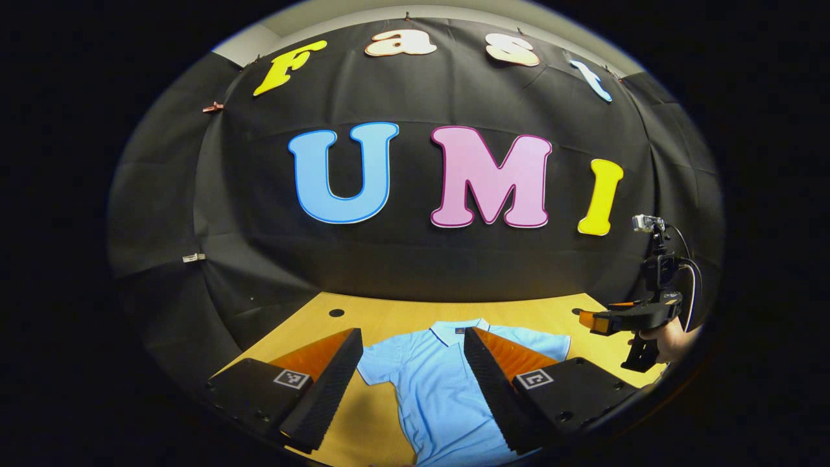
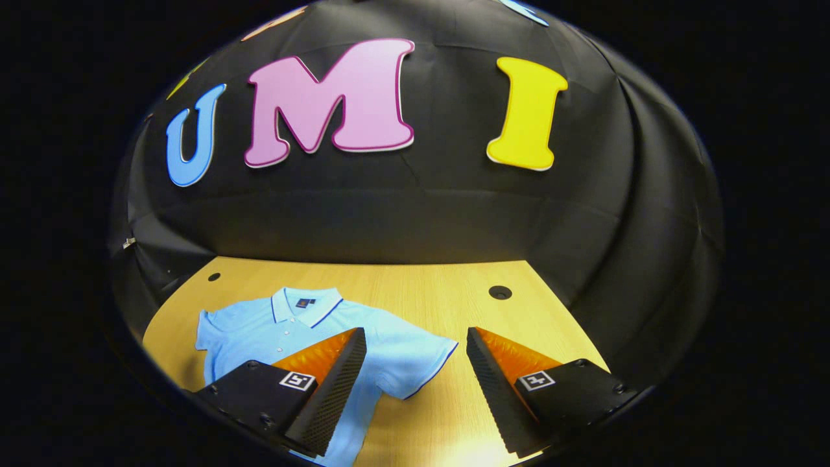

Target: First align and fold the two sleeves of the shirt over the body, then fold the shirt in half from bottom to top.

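Both pairs of jaws stand wide apart, with nothing between them. Seen in the left gripper view, the left gripper (image 1: pixel 412 350) hangs above the table (image 1: pixel 389 314) with the light blue polo shirt (image 1: pixel 434 383) showing through the gap between its fingers. The shirt lies flat on the wooden tabletop, face up, collar (image 1: pixel 457 331) toward the black wall and both short sleeves spread out to the sides, unfolded. One sleeve (image 1: pixel 376 366) sits just inside the left finger (image 1: pixel 327 383) of that gripper.

Farther off at the right edge of the same view, the right gripper (image 1: pixel 600 321) is held by a hand (image 1: pixel 671 340) above the table's corner; its far end is small there, so the opening is hard to judge from that angle.

From the right gripper view, the right gripper (image 2: pixel 415 353) hovers over the shirt's other sleeve (image 2: pixel 415 360), whose dark-trimmed hem lies on bare wood between the fingers. The shirt's lower part runs out of view at the bottom edge. Two dark round holes (image 2: pixel 500 292) mark the tabletop near the wall.
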Tool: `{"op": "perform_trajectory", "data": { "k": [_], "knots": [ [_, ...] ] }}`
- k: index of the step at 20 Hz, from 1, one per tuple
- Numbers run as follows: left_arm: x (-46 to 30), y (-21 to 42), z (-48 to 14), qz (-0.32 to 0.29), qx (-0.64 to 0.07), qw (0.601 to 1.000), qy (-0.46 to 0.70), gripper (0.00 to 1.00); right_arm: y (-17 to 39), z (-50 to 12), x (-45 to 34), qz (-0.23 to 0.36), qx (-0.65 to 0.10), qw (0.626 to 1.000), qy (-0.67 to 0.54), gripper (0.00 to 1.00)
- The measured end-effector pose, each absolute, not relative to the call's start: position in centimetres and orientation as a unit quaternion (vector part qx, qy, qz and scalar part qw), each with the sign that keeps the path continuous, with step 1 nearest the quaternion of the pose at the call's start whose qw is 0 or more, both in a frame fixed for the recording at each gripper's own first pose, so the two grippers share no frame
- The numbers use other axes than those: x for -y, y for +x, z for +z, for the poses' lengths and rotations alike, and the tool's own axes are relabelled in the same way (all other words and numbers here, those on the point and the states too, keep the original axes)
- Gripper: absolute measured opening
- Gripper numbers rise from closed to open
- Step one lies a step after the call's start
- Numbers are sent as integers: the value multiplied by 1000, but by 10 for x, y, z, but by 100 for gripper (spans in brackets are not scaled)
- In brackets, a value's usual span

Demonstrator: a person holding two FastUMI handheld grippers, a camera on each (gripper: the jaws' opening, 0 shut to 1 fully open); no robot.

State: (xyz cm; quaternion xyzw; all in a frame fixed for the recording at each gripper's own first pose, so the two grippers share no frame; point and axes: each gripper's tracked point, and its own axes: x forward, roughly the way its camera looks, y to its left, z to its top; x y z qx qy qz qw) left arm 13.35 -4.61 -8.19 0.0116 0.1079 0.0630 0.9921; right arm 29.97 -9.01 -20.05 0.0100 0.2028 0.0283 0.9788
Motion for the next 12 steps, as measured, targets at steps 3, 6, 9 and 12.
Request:
{"op": "perform_trajectory", "data": {
  "k": [3,6,9,12],
  "knots": [
    [47,137,-94,68,-127,990,4,100,315,-228,97,20,-237,971,24,97],
    [49,140,-102,75,-134,988,10,99,328,-249,105,14,-260,965,21,97],
    [55,142,-109,71,-142,987,18,100,339,-271,108,15,-283,959,16,97],
    [55,143,-120,76,-156,985,21,100,345,-293,106,18,-310,950,23,98]
  ]
}}
